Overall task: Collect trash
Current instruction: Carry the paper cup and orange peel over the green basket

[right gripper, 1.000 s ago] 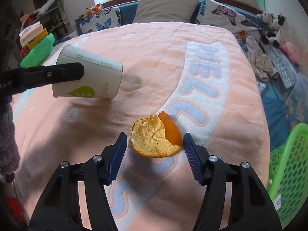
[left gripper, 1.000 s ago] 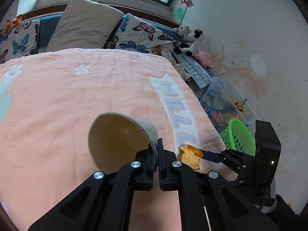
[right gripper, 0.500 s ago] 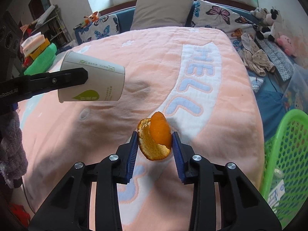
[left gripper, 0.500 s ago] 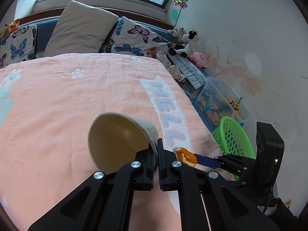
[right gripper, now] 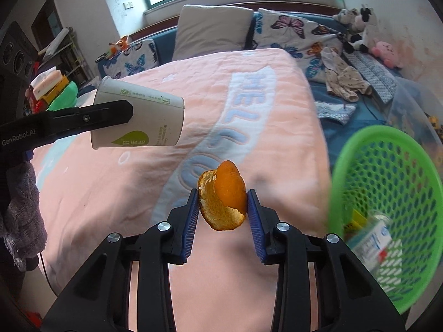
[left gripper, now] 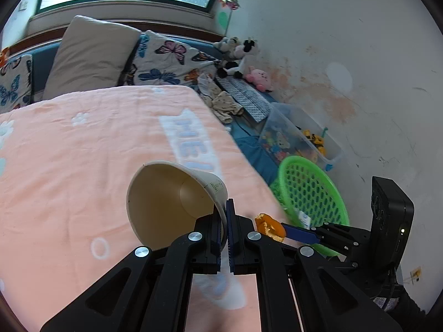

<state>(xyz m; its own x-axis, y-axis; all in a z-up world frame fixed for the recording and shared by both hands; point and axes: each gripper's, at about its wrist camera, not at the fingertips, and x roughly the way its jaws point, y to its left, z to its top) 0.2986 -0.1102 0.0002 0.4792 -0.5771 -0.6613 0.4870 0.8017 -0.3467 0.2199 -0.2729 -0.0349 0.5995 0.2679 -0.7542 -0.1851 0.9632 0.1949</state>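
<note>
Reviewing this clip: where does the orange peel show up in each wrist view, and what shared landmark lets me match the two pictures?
Left wrist view: the orange peel sits low and right of centre, clamped in the right gripper.
Right wrist view: the peel is at centre, between the blue pads, off the blanket.
Shared landmark: the green basket, right of the peel in both.

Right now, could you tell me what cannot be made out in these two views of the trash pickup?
- Green basket contents: right wrist view, motion blur smears the carton's label.
- Basket's lower part: left wrist view, hidden behind the right gripper.
- Paper cup fine print: right wrist view, too small.
- Orange peel: left wrist view, partly covered by the left gripper's fingers.
</note>
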